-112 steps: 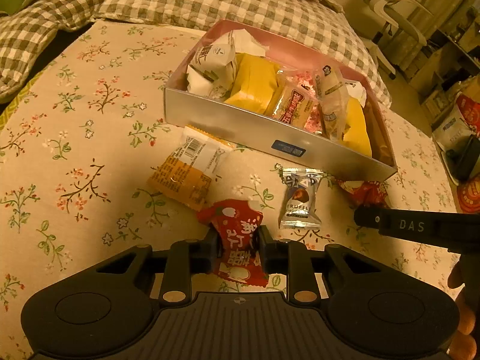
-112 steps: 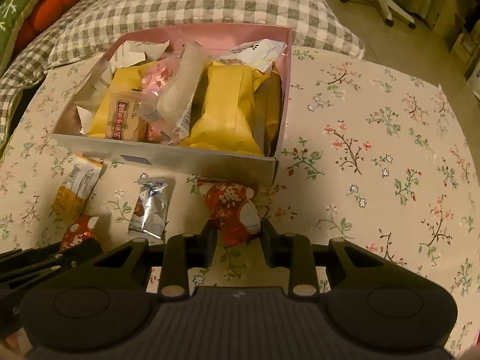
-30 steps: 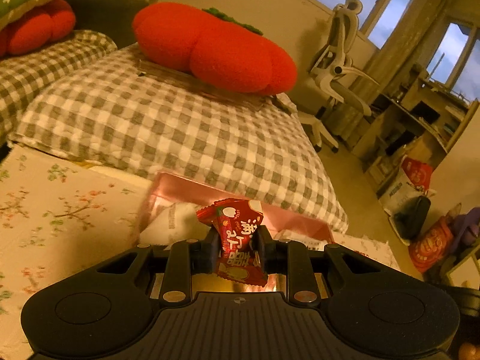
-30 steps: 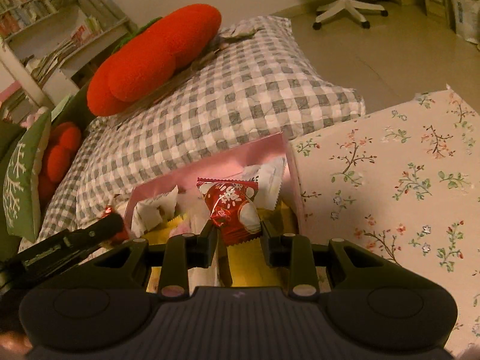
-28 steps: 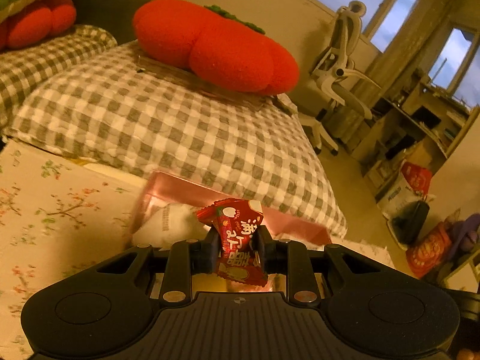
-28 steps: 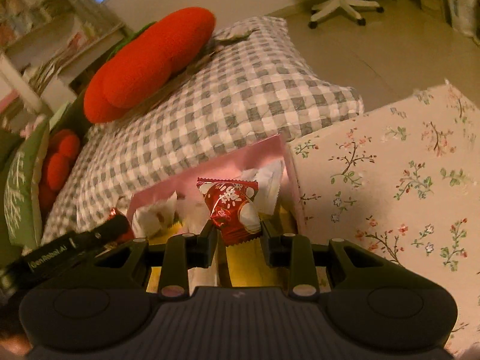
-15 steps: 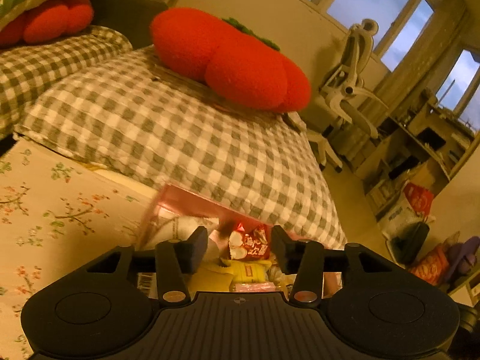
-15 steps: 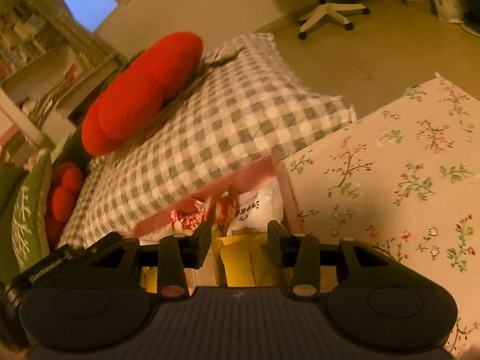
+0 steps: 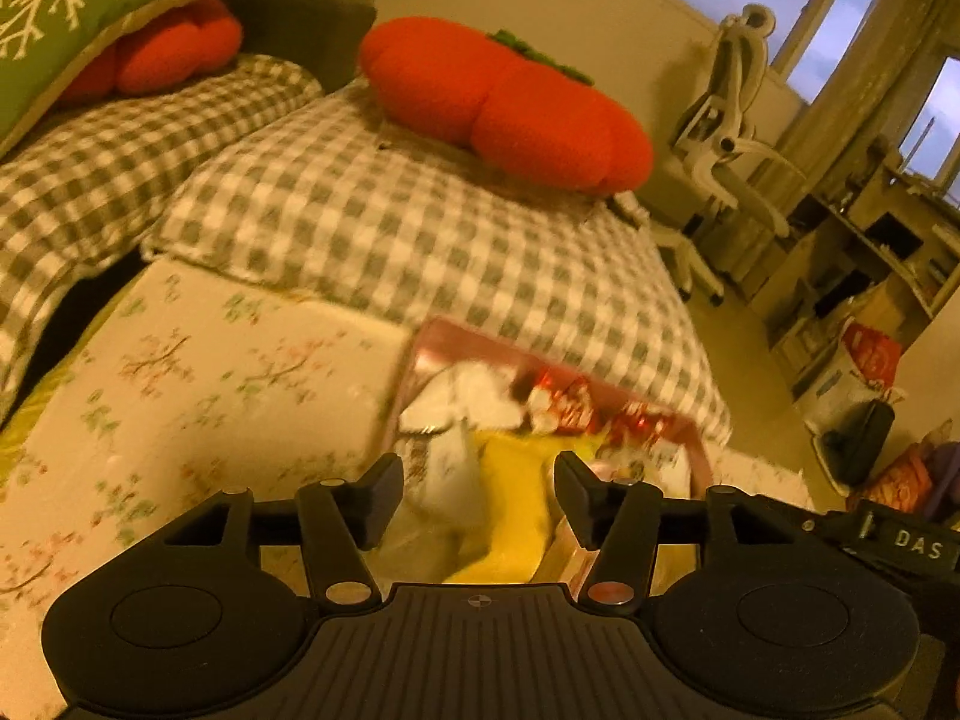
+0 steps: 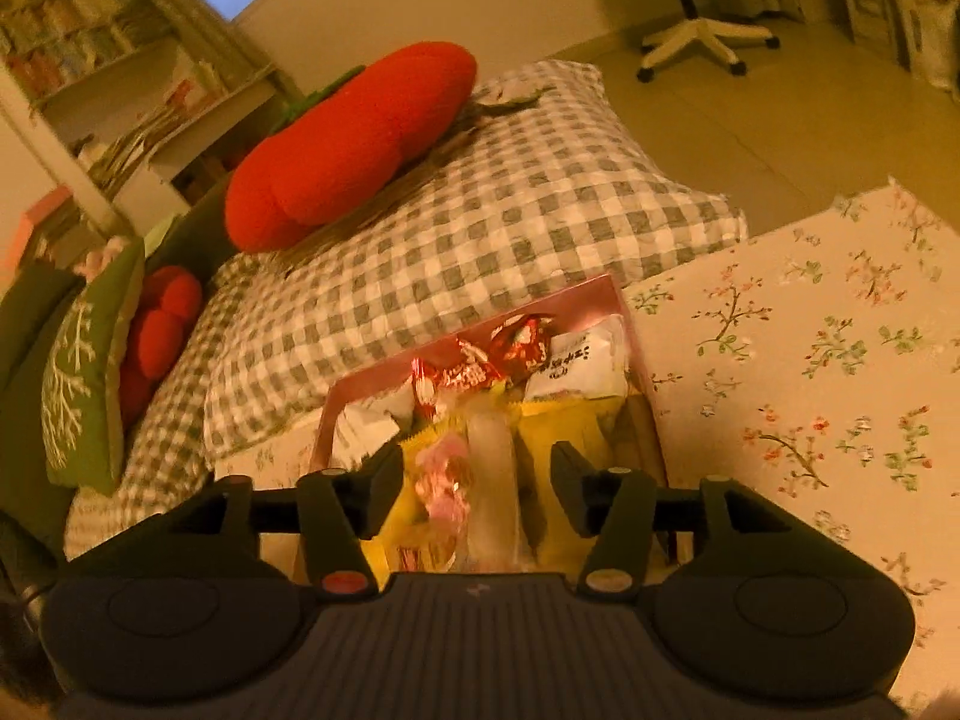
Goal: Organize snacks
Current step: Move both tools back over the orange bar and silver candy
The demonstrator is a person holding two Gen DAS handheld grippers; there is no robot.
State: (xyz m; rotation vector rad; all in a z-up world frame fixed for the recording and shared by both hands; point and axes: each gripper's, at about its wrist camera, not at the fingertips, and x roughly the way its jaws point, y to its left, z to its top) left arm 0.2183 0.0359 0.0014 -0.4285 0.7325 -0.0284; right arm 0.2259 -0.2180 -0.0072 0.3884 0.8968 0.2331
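The pink snack box sits on the floral cloth, full of yellow and white packets. Two red snack packets lie near its far wall, one beside the other. My left gripper hovers above the box's near side, its jaws opening with nothing between the pads. My right gripper hangs over the box too, jaws opening and empty. The right gripper's arm shows at the lower right of the left wrist view.
A grey checked pillow with a red pumpkin cushion lies just behind the box. Floral cloth stretches to either side. A green cushion is at far left, an office chair beyond.
Both grippers let go of their red packets, which dropped into the far end of the box. Both sets of jaws have spread apart, and both hands drew back and up a little.
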